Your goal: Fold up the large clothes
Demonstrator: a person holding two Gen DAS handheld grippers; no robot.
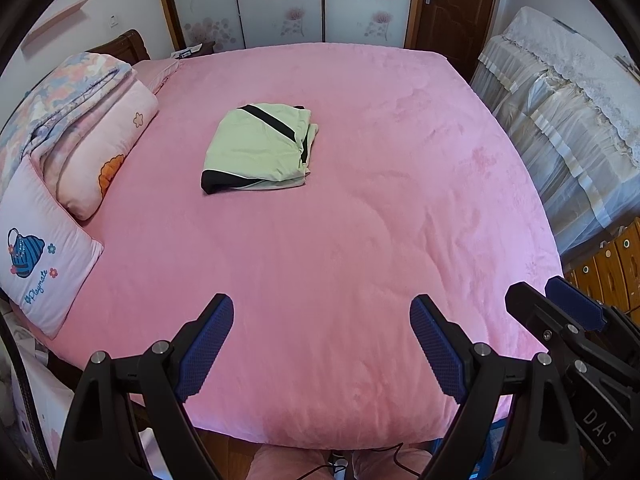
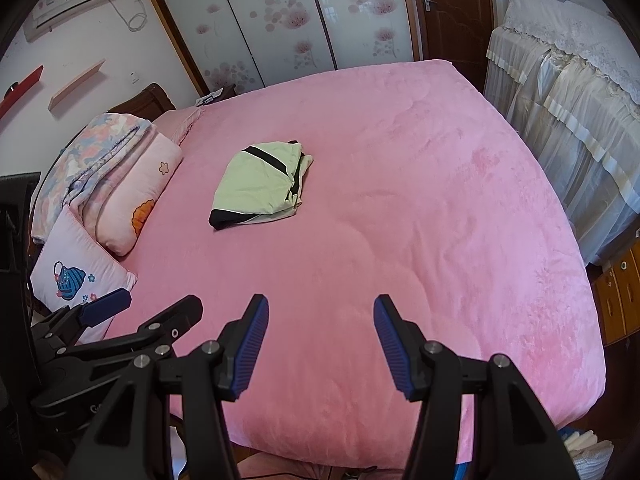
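- The garment [image 1: 258, 148], pale green with black bands, lies on the pink bed [image 1: 360, 240] as a compact, roughly square bundle; it looks folded already, so the task seems at or near its end.
- From the left gripper [image 1: 322, 340] the bundle sits at about 11 o'clock, well apart across bare blanket; its fingers [image 1: 208, 344] are spread wide and hold nothing.
- From the right gripper [image 2: 320, 344] it also lies up toward 11 o'clock, well apart; these fingers [image 2: 250, 344] are likewise spread and empty.
- Both grippers hover over the near edge of the bed, side by side, so neither is clearly nearer; the left one lies more directly in line with the bundle, which sits left of the bed's middle, nearer the pillows [image 1: 100, 152] at 9 o'clock.
- The bundle's slightly longer axis runs roughly from 6 toward 12 o'clock, tilted a little right at the far end; the black hem [image 2: 224, 218] is its near-left corner, and looser layered edges show along its right side.
- Any further tidying would, I judge, call for a long forward reach, meeting the near edge first.
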